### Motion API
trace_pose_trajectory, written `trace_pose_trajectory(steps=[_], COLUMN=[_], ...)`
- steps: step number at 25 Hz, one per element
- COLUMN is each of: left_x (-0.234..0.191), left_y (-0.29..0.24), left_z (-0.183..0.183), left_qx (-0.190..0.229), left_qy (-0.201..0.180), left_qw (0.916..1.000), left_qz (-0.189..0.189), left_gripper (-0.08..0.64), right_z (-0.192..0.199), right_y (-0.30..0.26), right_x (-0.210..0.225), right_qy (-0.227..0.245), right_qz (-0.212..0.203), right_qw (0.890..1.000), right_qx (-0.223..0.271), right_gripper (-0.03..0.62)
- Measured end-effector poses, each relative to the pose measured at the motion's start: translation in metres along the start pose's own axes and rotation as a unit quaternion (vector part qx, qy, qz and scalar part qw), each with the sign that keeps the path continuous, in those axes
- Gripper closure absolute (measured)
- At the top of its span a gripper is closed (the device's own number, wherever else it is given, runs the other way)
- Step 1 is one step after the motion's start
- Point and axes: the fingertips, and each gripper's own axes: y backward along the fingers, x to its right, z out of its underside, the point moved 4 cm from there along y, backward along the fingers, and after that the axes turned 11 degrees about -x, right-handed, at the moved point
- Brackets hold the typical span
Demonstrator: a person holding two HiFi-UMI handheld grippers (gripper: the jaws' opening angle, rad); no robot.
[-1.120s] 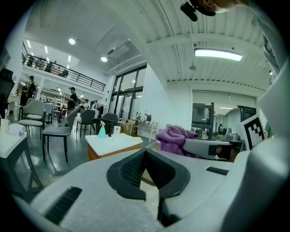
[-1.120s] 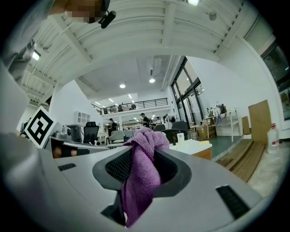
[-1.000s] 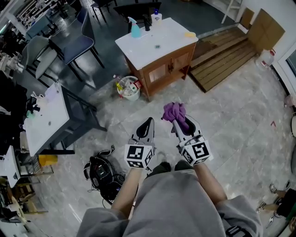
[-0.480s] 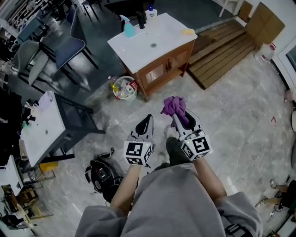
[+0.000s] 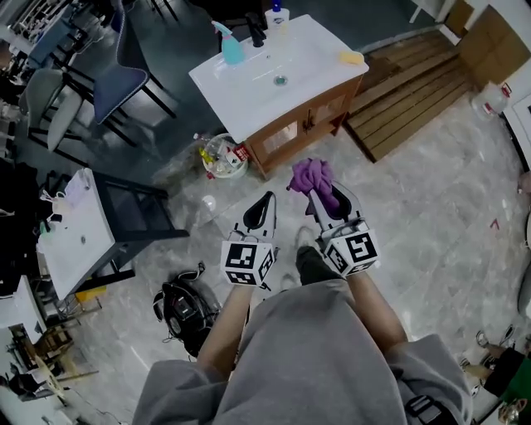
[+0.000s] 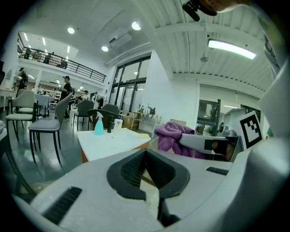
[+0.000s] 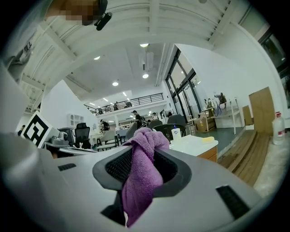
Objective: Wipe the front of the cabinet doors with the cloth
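A wooden cabinet (image 5: 300, 124) with a white sink top stands ahead of me; its two front doors face me in the head view. My right gripper (image 5: 319, 196) is shut on a purple cloth (image 5: 311, 177), which bunches above the jaws and hangs between them in the right gripper view (image 7: 141, 170). My left gripper (image 5: 263, 207) is held beside it, shut with nothing in it. Both grippers hover over the floor, well short of the cabinet. The left gripper view shows the cloth (image 6: 174, 137) and the cabinet's white top (image 6: 111, 141).
On the cabinet top stand a blue spray bottle (image 5: 230, 49), a white bottle (image 5: 278, 17) and a yellow sponge (image 5: 351, 58). A small bin (image 5: 223, 157) sits left of the cabinet. Wooden steps (image 5: 416, 87) lie to the right, a white table (image 5: 73, 228) and chairs to the left, a black bag (image 5: 187, 309) on the floor.
I have stepped closer to the cabinet; it sits nearer to the grippers in the head view. Both grippers keep their pose, the cloth still held in the right one.
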Motion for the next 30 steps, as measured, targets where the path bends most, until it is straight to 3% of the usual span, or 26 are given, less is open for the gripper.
trace_pose_trajectory(steps=[8,15,30], left_x=[-0.011,-0.017,-0.067], left_y=[-0.063,-0.106,-0.162], left_z=[-0.03,-0.038,-0.037], left_qx=[-0.017,-0.037,-0.075], left_qy=[0.002,-0.012,-0.041], left_qw=[0.9998,0.9992,0.9942], left_qz=[-0.007,-0.008,0.065], left_gripper=[0.552,0.552,0.552], right_z=[-0.021,-0.021,-0.011], right_y=[-0.043,-0.068,-0.122], right_x=[0.052,0.085,0.109], right_qy=[-0.026,-0.054,-0.098], right_qz=[-0.012,0.003,0.095], right_qw=[1.0,0.998,0.991], right_qx=[0.004,0.007,0.006], right_gripper=[0.471,0.471,0.471])
